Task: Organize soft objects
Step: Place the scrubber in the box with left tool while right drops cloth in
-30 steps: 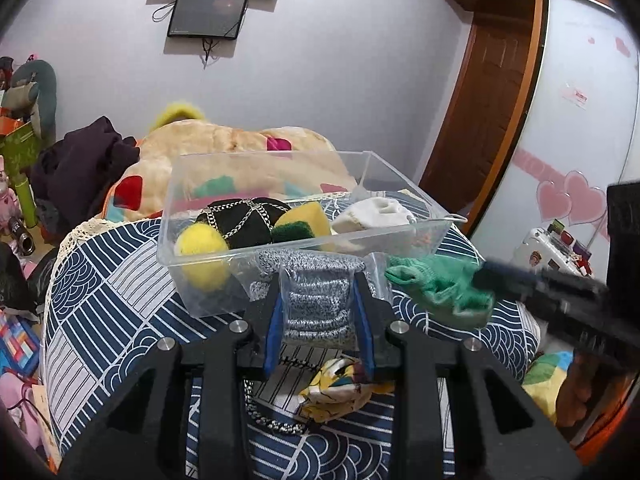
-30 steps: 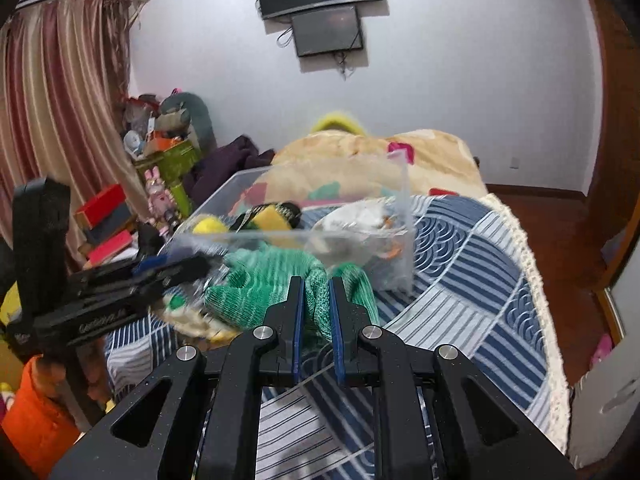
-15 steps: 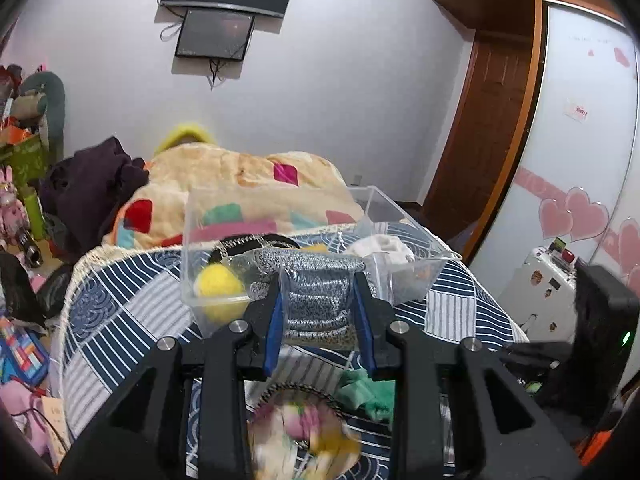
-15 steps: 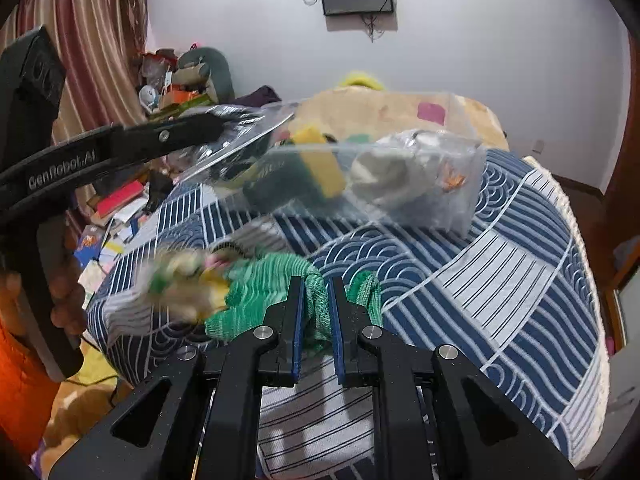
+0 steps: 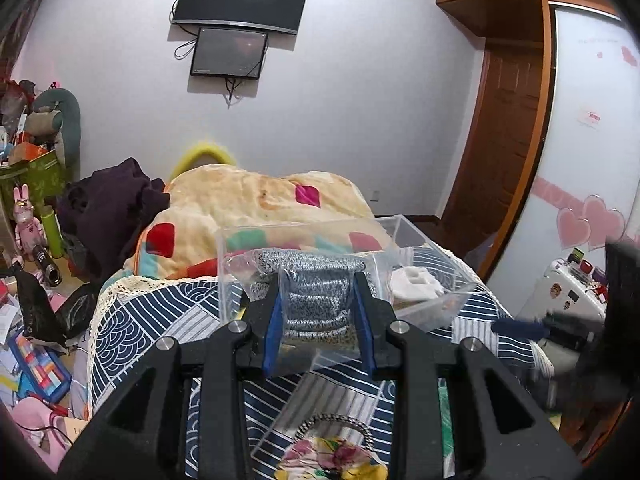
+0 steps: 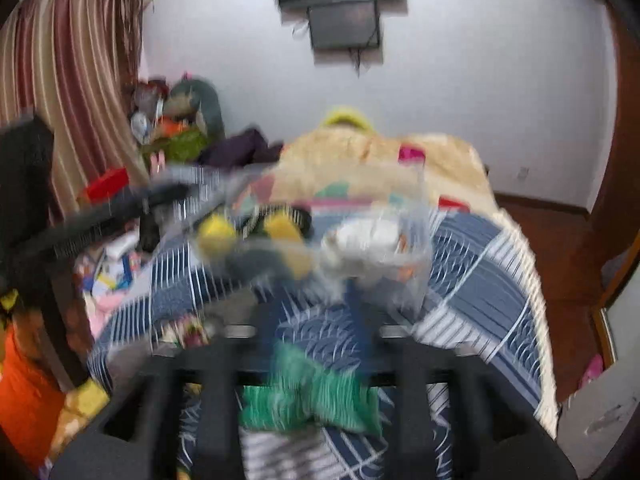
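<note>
My left gripper [image 5: 318, 320] is shut on a clear bag with a grey knitted cloth [image 5: 316, 300] and holds it up in front of the clear plastic bin [image 5: 404, 232] on the bed. In the blurred right wrist view, my right gripper [image 6: 316, 320] stands open, and the green knitted cloth [image 6: 308, 392] lies on the quilt between and below its fingers. The bin [image 6: 420, 248] ahead holds a yellow ball [image 6: 216, 234], a yellow sponge [image 6: 282, 228] and a white cloth [image 6: 368, 236]. A floral cloth with a chain [image 5: 332, 456] lies below the left gripper.
The bed has a blue patterned quilt [image 5: 136, 328] and a beige blanket heap [image 5: 256, 196] behind the bin. Clutter and toys fill the floor at the left [image 5: 24, 320]. A wardrobe door [image 5: 584, 152] stands on the right. The left gripper shows in the right wrist view [image 6: 100, 216].
My left gripper has lifted the bagged grey cloth higher, toward the bin. My right gripper has opened and let go of the green cloth, which now lies on the quilt; the view is blurred.
</note>
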`<state>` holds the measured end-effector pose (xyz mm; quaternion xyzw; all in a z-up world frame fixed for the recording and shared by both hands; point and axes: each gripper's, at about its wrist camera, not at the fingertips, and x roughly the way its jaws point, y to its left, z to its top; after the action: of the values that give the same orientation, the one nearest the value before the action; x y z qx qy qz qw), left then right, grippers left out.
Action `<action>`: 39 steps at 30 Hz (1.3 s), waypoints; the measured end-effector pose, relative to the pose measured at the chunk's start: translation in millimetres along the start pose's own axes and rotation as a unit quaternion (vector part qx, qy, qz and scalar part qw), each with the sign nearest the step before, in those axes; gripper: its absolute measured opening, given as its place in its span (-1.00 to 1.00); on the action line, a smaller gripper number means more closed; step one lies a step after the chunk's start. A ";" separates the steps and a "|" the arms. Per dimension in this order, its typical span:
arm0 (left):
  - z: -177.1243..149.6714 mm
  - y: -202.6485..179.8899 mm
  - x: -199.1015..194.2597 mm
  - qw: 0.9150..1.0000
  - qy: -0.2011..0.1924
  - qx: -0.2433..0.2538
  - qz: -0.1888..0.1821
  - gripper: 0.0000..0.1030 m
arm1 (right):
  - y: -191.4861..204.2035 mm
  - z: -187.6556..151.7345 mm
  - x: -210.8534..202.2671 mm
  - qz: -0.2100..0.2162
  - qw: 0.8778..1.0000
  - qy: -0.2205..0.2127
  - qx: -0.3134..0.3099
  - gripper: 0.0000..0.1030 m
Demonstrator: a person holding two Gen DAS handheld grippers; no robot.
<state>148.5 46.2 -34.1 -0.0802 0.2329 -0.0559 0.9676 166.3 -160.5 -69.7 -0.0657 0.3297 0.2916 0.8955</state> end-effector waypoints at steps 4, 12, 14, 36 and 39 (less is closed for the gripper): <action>-0.4 8.0 7.6 1.000 0.009 -0.010 0.005 -0.39 | 2.5 -29.6 23.9 0.004 0.998 0.055 -0.019 0.52; -0.8 13.5 19.5 1.000 0.016 -0.016 0.017 -0.39 | 0.2 -45.8 30.2 -0.005 0.997 0.069 -0.039 -0.61; 0.0 14.4 22.2 1.000 0.017 -0.019 0.016 -0.39 | -2.9 -40.6 25.3 -0.004 0.998 0.058 -0.030 -0.78; -7.5 15.8 65.6 0.998 0.050 -0.033 0.012 -0.35 | 2.3 58.6 38.7 -0.058 0.997 -0.051 -0.005 -0.84; -8.7 16.7 75.3 0.997 0.062 -0.041 0.011 -0.28 | 1.1 56.3 52.5 -0.068 0.997 -0.032 -0.004 -0.83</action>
<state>212.4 50.4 -78.0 -0.1131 0.2951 -0.0404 0.9479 228.9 -117.0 -59.1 -0.0818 0.2948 0.2336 0.9230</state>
